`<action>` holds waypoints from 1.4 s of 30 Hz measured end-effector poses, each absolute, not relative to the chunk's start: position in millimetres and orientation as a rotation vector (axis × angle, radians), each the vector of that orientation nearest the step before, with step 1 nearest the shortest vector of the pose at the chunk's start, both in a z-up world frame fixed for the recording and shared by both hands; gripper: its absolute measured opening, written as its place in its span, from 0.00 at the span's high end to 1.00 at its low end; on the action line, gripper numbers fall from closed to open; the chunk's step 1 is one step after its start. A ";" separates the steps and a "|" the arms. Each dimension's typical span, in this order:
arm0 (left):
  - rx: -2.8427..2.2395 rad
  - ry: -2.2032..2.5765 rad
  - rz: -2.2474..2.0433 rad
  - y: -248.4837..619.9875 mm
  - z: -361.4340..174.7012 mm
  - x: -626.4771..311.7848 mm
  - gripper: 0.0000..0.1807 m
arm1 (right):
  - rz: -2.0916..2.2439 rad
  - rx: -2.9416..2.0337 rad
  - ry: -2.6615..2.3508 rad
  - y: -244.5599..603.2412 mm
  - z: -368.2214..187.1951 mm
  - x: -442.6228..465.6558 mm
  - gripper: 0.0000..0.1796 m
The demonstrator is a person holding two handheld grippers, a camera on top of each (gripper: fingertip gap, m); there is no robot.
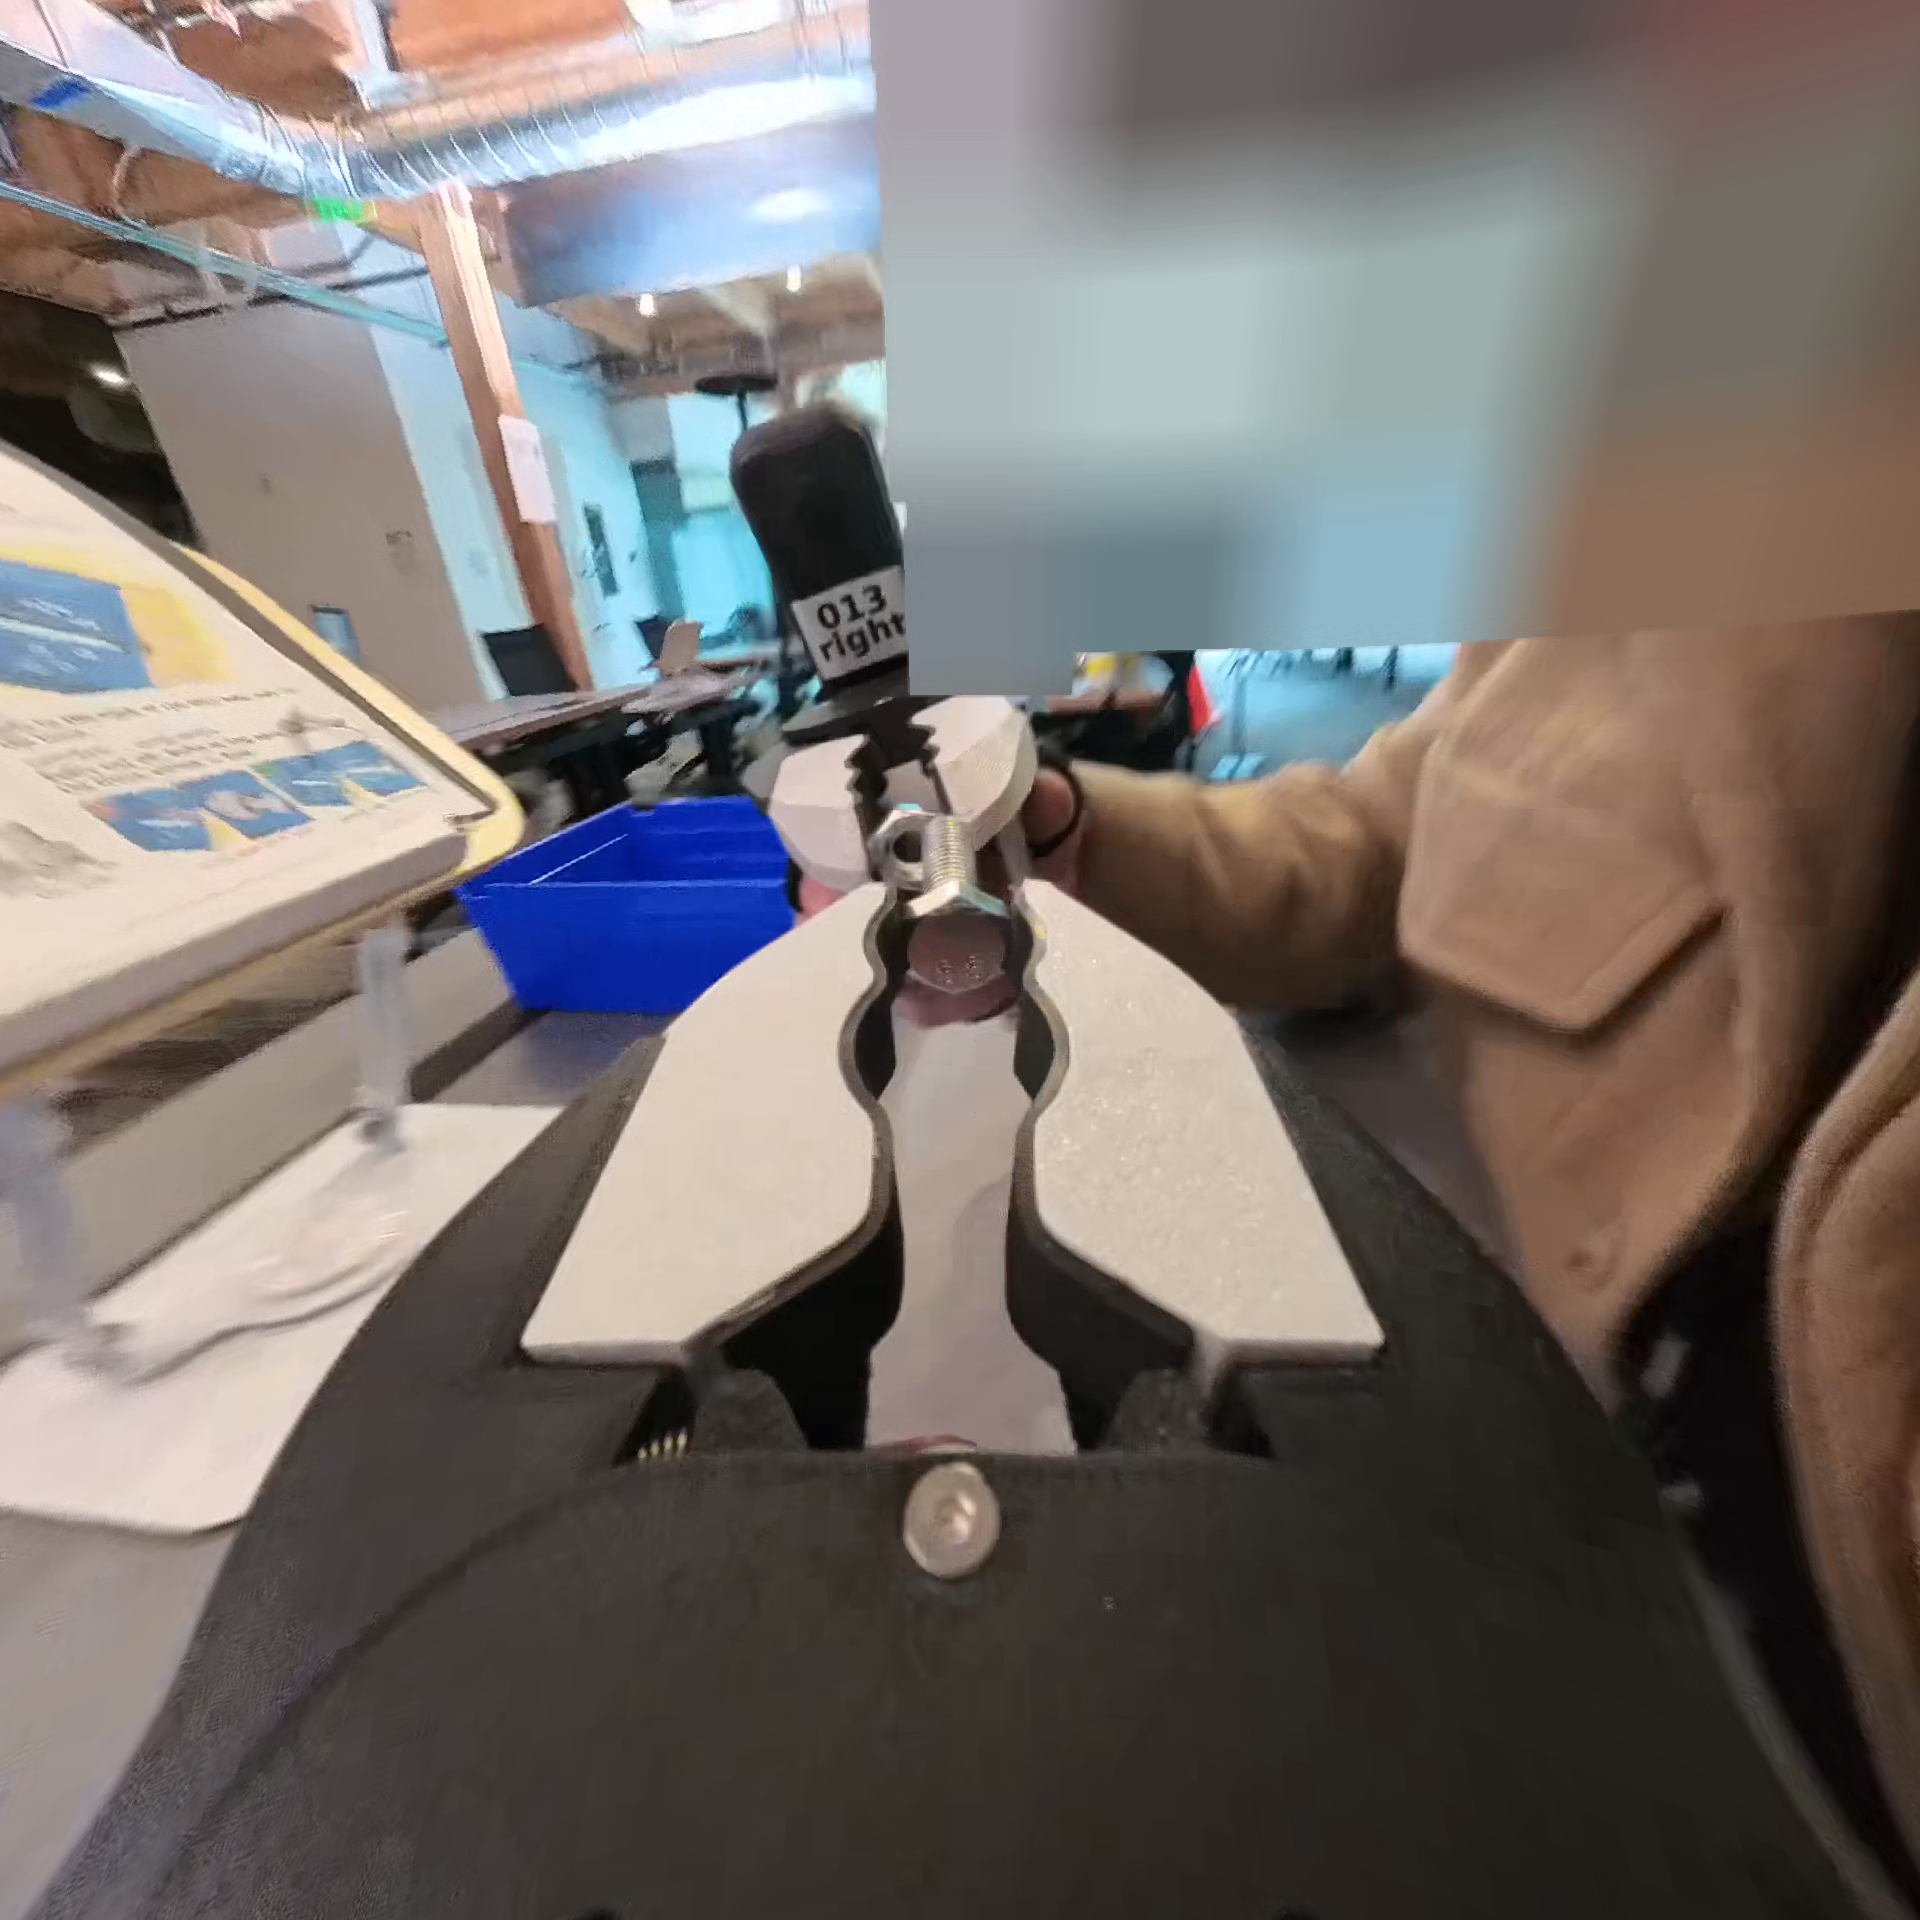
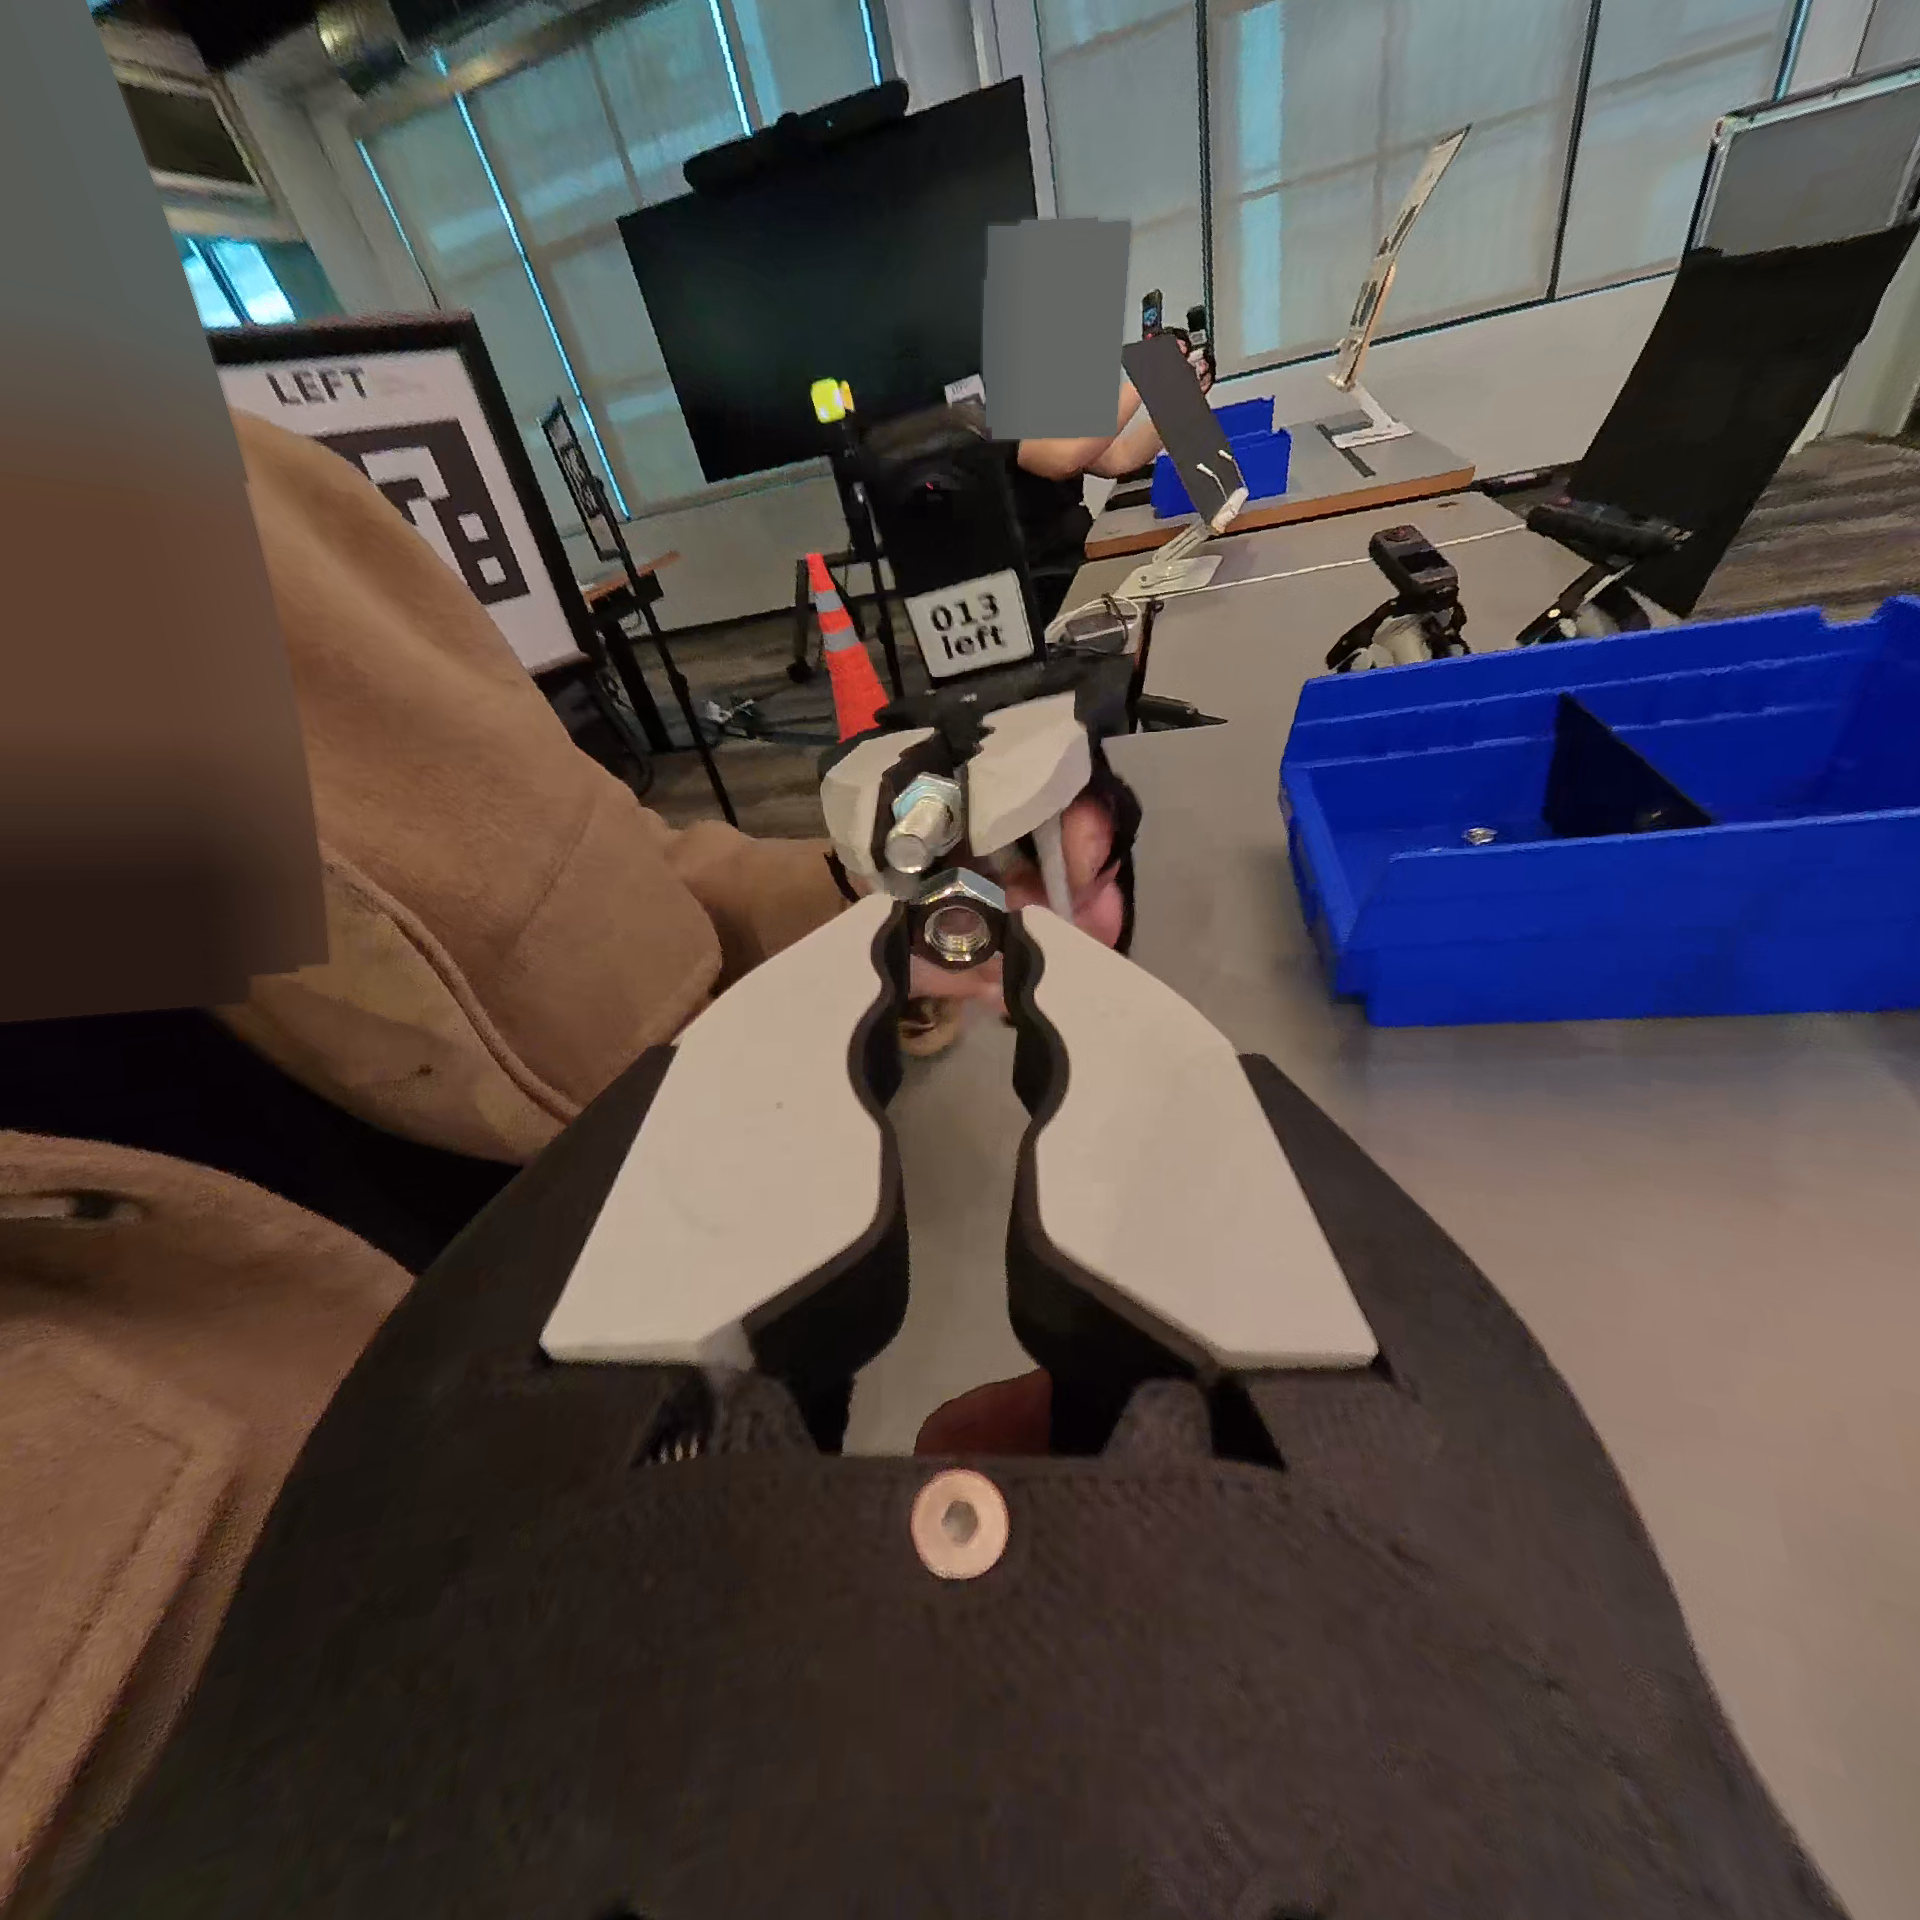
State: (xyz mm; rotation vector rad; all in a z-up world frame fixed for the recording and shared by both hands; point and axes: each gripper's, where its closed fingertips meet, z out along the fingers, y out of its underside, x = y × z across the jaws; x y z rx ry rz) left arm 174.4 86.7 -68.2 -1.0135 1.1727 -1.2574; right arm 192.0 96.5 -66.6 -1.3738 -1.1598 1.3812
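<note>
The bolt point(image 1: 948, 883) sits at 12 o'clock in the left wrist view, its hex head clamped between the left gripper point(image 1: 954, 940) fingers point(image 1: 769, 1081), threaded shank pointing away toward the right gripper point(image 1: 902, 790). Much of the head is hidden by the fingertips. A blue bin point(image 1: 634, 914) lies at 10 o'clock on the bench point(image 1: 582, 1049). In the right wrist view, the right gripper point(image 2: 954, 935) fingers point(image 2: 1143, 1122) are closed on a nut point(image 2: 954, 928), bore facing the bolt's point(image 2: 920, 826) tip, just short of it; whether they touch is unclear. The divided blue bin point(image 2: 1600, 914) stands at 2 o'clock.
</note>
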 end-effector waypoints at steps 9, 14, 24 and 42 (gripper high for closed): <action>-0.903 0.633 -2.010 85.4 -69.0 141.8 0.90 | 0.851 -1.225 -1.500 85.6 -57.0 180.9 0.90; -0.909 0.575 -2.138 83.1 -80.9 143.4 0.90 | 0.800 -1.150 -1.684 79.0 -63.6 162.1 0.90; -0.915 0.543 -2.264 85.4 -87.4 143.7 0.90 | 0.645 -1.072 -1.919 89.7 -81.0 148.3 0.90; -1.009 0.553 -2.299 86.9 -100.7 156.1 0.90 | 0.160 -0.913 -2.230 93.8 -96.3 162.4 0.90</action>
